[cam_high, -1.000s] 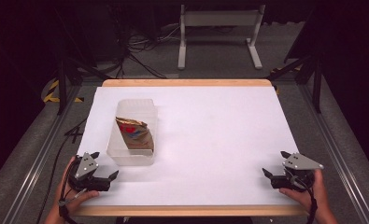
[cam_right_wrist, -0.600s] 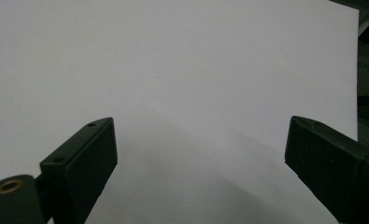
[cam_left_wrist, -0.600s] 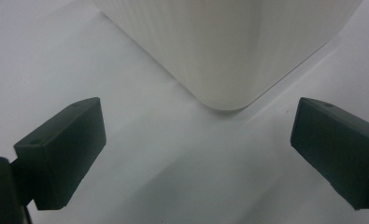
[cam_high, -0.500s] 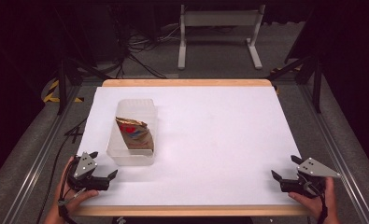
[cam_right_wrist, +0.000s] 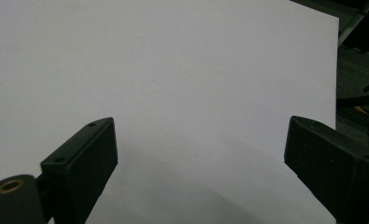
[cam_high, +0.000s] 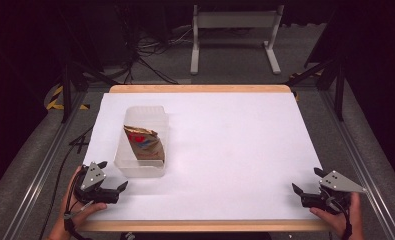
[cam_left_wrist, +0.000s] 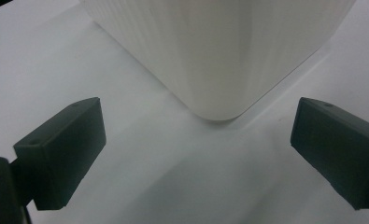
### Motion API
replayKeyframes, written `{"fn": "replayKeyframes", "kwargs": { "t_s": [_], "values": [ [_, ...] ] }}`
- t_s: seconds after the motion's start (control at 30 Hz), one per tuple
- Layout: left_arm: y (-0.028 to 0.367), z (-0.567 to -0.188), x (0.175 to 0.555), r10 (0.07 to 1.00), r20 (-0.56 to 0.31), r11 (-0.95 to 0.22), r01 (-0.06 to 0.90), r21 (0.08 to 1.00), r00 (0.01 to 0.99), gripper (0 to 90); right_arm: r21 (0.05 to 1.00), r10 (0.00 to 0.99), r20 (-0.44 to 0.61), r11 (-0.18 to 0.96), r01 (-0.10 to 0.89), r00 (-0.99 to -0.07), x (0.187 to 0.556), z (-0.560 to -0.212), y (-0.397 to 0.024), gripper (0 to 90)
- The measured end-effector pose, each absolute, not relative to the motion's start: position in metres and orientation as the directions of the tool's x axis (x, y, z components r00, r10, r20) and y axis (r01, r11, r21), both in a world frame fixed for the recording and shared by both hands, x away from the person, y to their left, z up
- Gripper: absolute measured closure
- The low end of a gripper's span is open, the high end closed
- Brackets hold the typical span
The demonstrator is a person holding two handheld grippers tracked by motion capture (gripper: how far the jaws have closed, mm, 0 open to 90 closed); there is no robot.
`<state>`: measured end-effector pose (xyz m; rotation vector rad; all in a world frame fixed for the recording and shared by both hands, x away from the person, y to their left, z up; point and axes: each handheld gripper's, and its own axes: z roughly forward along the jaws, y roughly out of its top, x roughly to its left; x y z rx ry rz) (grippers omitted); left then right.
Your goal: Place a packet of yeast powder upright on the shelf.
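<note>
Sliding outward to the table's near right corner, the right gripper [cam_high: 305,192] stays spread and empty; the left gripper [cam_high: 111,176], jaws spread, faces the translucent ribbed plastic tub [cam_high: 141,140], likely approaching.

Straight ahead of my left gripper [cam_high: 111,176] the clear plastic bin [cam_high: 141,140] blocks the way, its rounded corner [cam_left_wrist: 217,109] just beyond my spread jaws. My right gripper [cam_high: 307,181] faces bare white table [cam_right_wrist: 173,70], wide and unobstructed.
</note>
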<state>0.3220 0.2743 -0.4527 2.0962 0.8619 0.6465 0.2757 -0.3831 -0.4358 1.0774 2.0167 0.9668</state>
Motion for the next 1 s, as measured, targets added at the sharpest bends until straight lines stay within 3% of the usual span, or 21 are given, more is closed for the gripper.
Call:
{"fn": "replayKeyframes", "kwargs": {
  "t_s": [1.0],
  "values": [
    [0.2738,-0.4516,0.3282,0.753,0.135,-0.459,0.367,0.809,0.644,4.2,0.835,0.873,-0.183,0.381,0.397,-0.453,0.2748,-0.4355,-0.3838,10.1]
  ]
}}
